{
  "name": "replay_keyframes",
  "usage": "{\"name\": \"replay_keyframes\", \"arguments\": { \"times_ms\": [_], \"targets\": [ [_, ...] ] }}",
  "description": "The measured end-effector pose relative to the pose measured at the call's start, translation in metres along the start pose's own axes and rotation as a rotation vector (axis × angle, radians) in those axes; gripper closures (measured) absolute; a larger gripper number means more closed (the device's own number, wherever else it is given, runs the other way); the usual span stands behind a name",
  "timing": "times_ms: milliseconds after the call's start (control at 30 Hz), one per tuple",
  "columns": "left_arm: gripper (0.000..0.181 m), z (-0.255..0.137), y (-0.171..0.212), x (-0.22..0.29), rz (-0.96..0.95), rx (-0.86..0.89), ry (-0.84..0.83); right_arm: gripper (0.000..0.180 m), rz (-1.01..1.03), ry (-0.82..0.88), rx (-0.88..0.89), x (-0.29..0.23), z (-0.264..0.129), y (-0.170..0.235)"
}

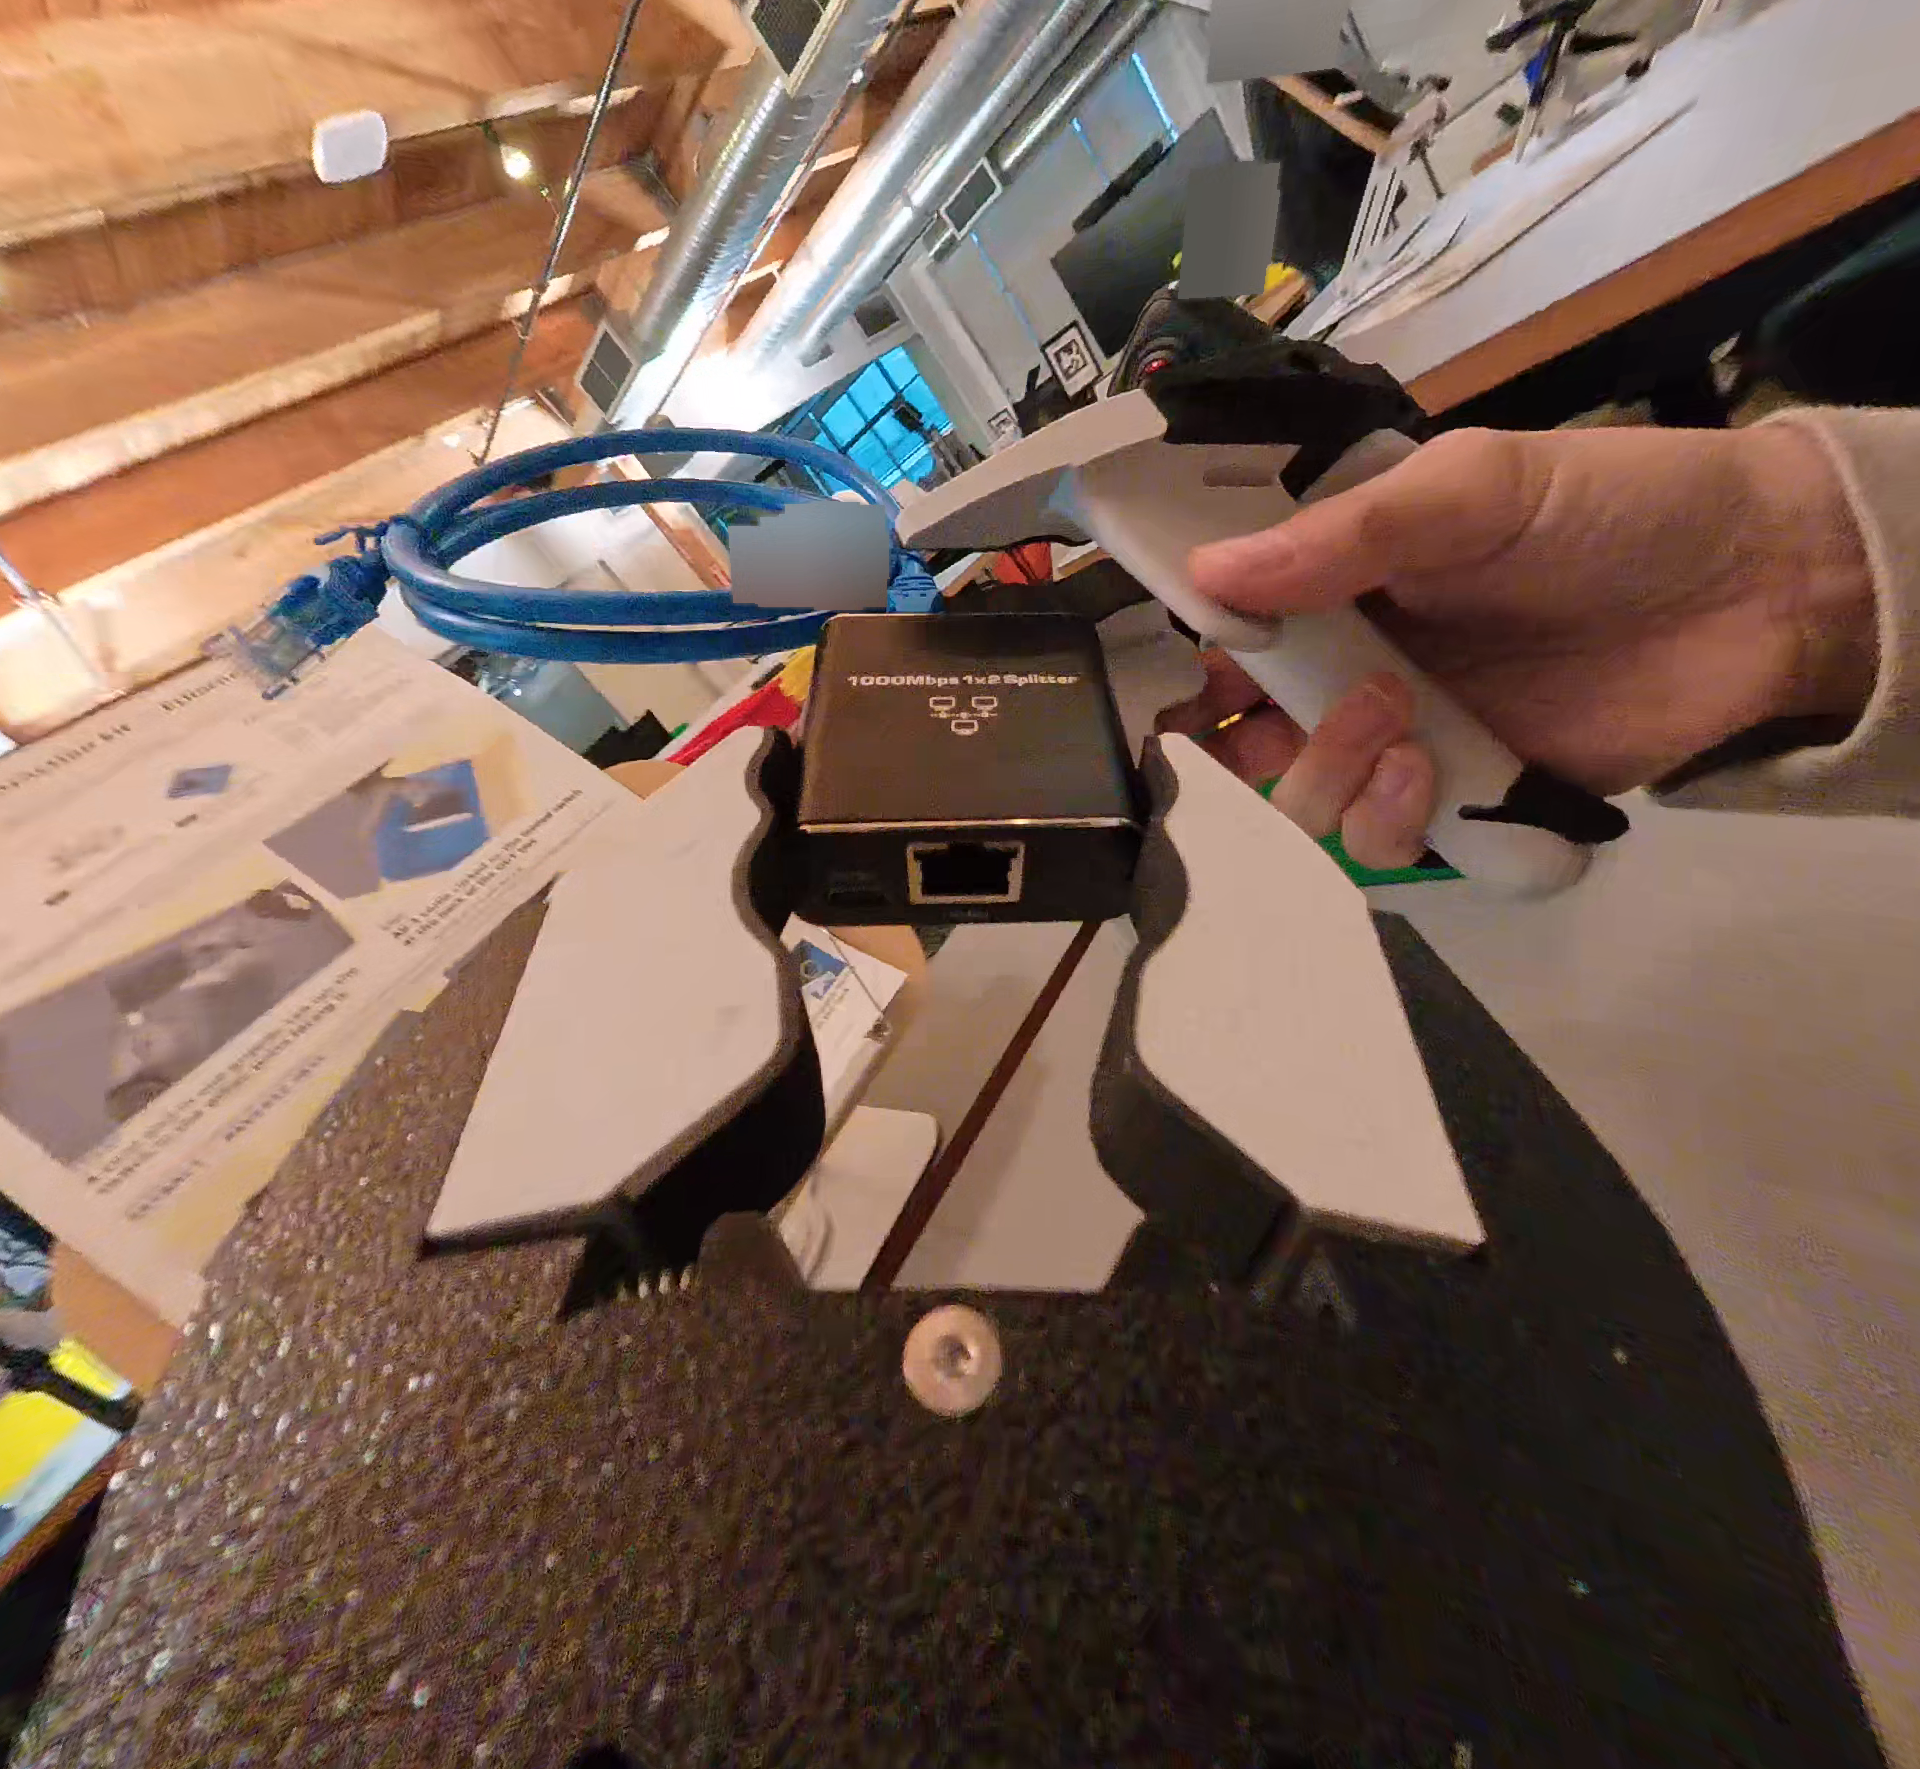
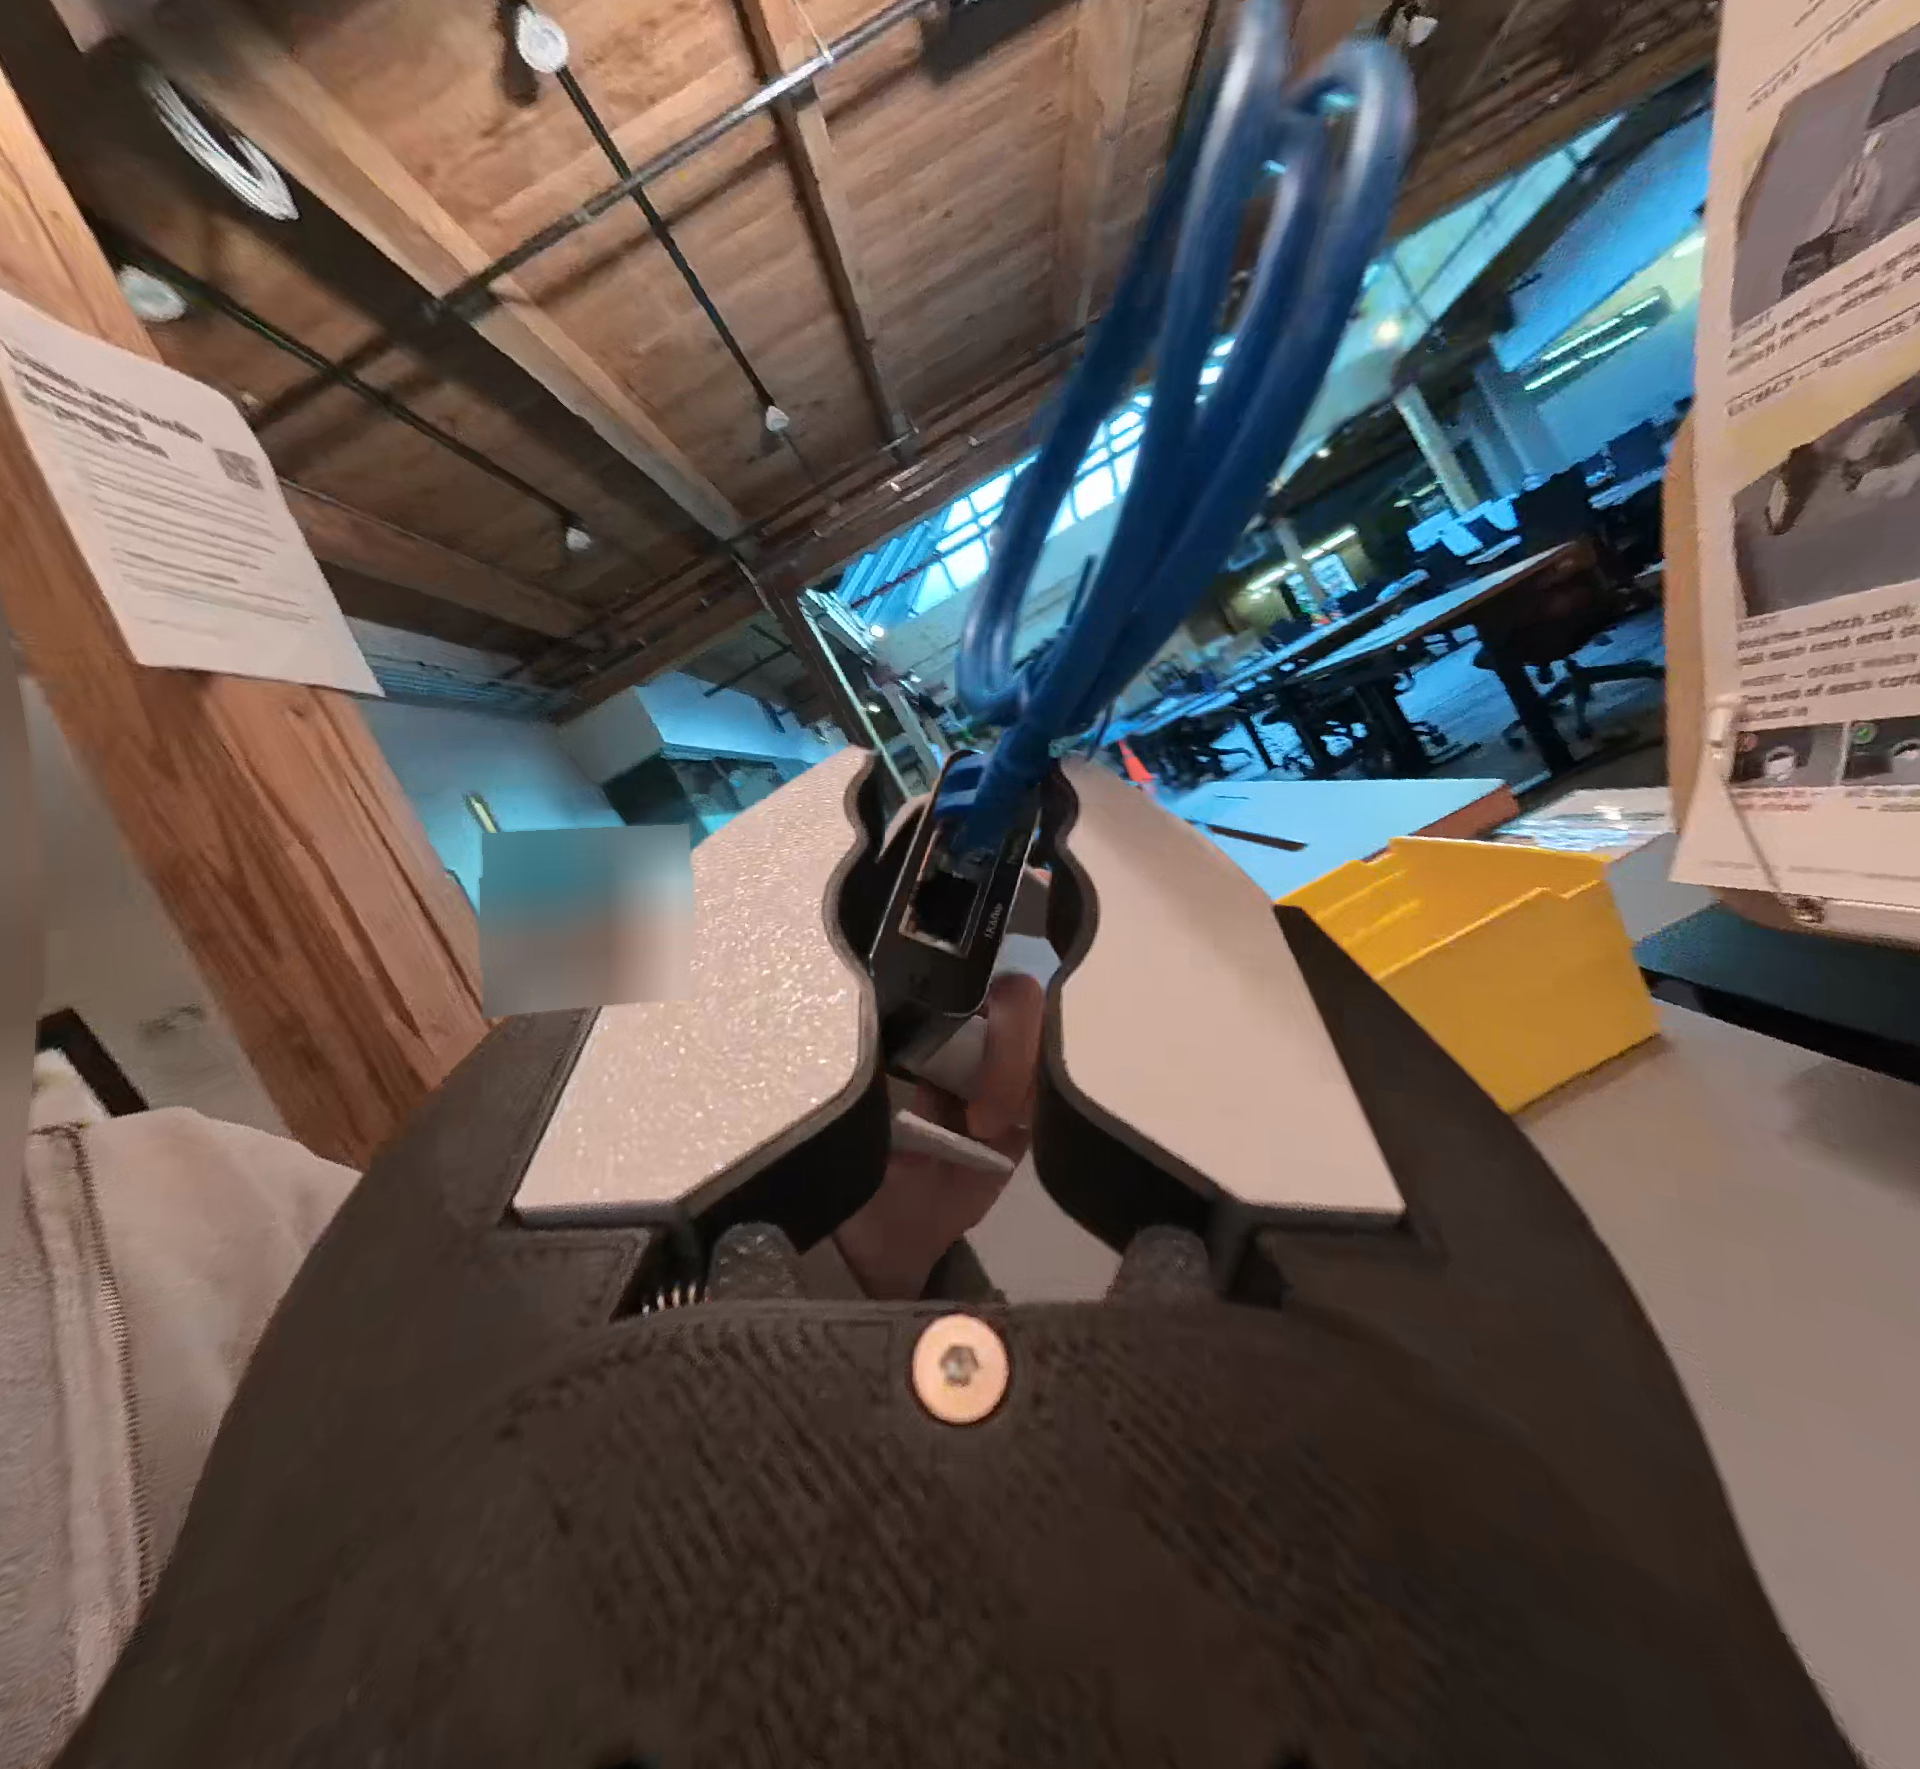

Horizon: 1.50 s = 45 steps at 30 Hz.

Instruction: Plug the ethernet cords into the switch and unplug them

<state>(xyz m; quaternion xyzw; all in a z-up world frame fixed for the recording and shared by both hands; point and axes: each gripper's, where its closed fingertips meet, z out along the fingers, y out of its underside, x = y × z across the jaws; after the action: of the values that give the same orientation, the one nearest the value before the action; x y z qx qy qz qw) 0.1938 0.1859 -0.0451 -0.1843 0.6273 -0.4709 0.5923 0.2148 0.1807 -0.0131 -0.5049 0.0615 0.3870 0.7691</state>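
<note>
Two hand-held grippers, left (image 1: 961,784) clamping black switch (image 1: 961,763), right (image 2: 961,846) pinching blue cord (image 2: 1174,410)

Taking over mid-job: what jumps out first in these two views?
The black switch is clamped between the left gripper's fingers, one empty port facing the camera. A coiled blue ethernet cord arcs off its far side, where the right gripper closes around the plug end beside another empty port. A yellow bin sits on the table, right.

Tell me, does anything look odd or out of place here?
Mildly odd: the blue cord is bundled in a coil, tied near one end, and sticks up in the air from the black switch held by the left gripper. Its other plug dangles free. Nothing looks damaged.
</note>
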Motion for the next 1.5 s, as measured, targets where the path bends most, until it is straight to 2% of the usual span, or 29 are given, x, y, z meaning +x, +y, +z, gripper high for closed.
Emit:
{"name": "replay_keyframes", "arguments": {
  "times_ms": [67,167,367,433,633,767,867,1000,1167,1367,1500],
  "targets": [
    [0.118,0.002,-0.002,0.004,0.098,-0.026,-0.015,0.157,0.032,-0.02,0.007,0.001,-0.001,0.0],
    [0.118,0.006,0.0,0.009,0.196,-0.048,-0.036,0.157,0.043,-0.029,-0.017,0.002,0.003,0.008],
    [0.118,0.005,-0.006,0.01,0.219,0.008,-0.06,0.161,-0.029,-0.04,-0.006,-0.006,0.004,0.006],
    [0.118,0.006,-0.007,0.011,0.265,0.018,-0.092,0.163,0.017,-0.074,-0.003,-0.009,0.004,0.005],
    [0.104,0.016,0.011,0.016,0.366,-0.083,-0.124,0.164,0.038,-0.072,-0.036,-0.006,0.007,0.015],
    [0.109,0.022,0.008,0.017,0.371,-0.064,-0.193,0.165,0.187,-0.136,0.095,-0.004,0.005,0.006],
    [0.112,0.024,0.01,0.012,0.405,-0.066,-0.29,0.164,0.23,-0.097,0.166,0.008,-0.002,-0.001],
    [0.111,0.027,0.012,0.009,0.279,-0.05,-0.373,0.165,0.306,-0.141,0.256,0.008,-0.005,-0.008],
    [0.11,0.026,0.011,0.007,0.27,-0.058,-0.408,0.164,0.346,-0.149,0.307,0.012,-0.006,-0.008],
    [0.115,0.024,0.003,0.01,0.269,-0.018,-0.366,0.163,0.301,-0.158,0.235,0.009,-0.004,-0.005],
    [0.115,0.023,0.008,0.008,0.129,-0.039,-0.246,0.163,0.297,-0.161,0.211,0.011,-0.003,-0.004]
  ]
}}
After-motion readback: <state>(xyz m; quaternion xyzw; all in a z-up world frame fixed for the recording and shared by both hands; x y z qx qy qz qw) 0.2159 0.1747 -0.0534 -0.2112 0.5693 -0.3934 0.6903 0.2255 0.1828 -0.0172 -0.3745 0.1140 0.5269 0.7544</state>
